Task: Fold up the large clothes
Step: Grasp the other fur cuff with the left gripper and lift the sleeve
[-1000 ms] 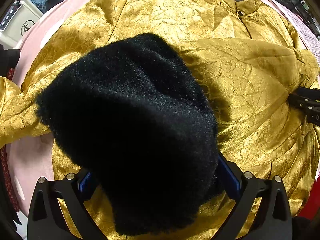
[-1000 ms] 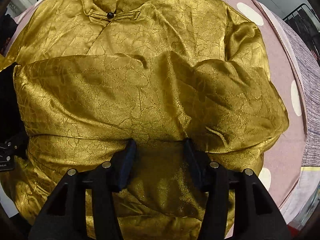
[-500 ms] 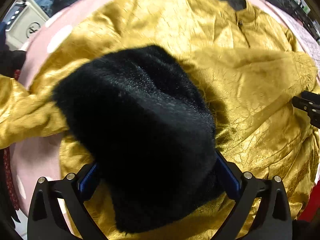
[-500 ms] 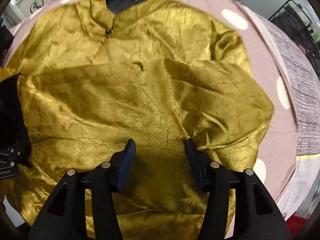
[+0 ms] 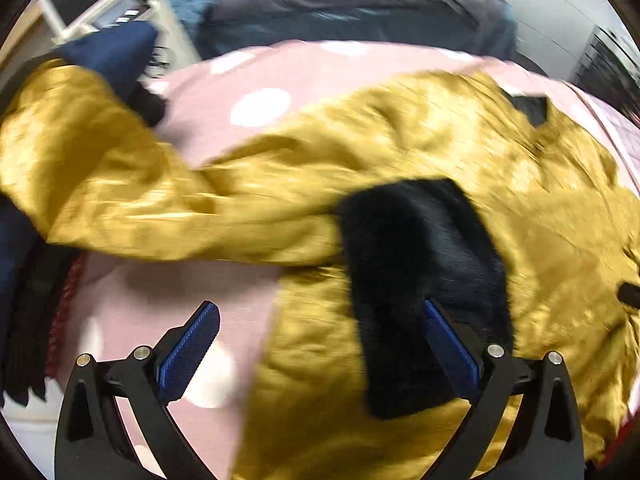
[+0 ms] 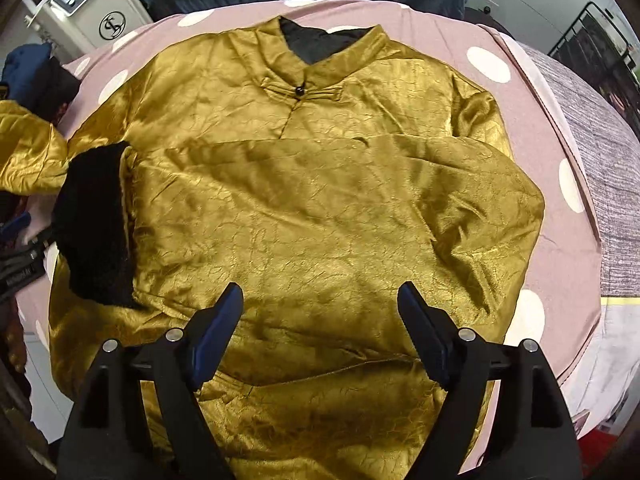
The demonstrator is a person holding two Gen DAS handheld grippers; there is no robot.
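A large gold satin jacket [image 6: 320, 208] with a mandarin collar lies front-up on the pink dotted bed cover [image 6: 560, 152]. One sleeve is folded across its chest and ends in a black furry cuff [image 6: 94, 232] at the jacket's left edge. That cuff also shows in the left wrist view [image 5: 424, 280], lying on the gold cloth. The other sleeve [image 5: 100, 184] stretches out to the left off the body. My left gripper [image 5: 320, 344] is open and empty above the cuff and cover. My right gripper [image 6: 320, 328] is open and empty above the jacket's lower front.
A white machine [image 6: 92, 4] stands beyond the bed's far left corner. Dark blue bedding [image 5: 360, 4] is piled at the far side. Dark blue and black clothes [image 5: 108, 56] lie at the left edge. A grey blanket [image 6: 600, 160] lies at the right.
My left gripper has let go of the black cuff, which now lies on the jacket, and has opened and swung left. My right gripper has opened wider and pulled back and up.
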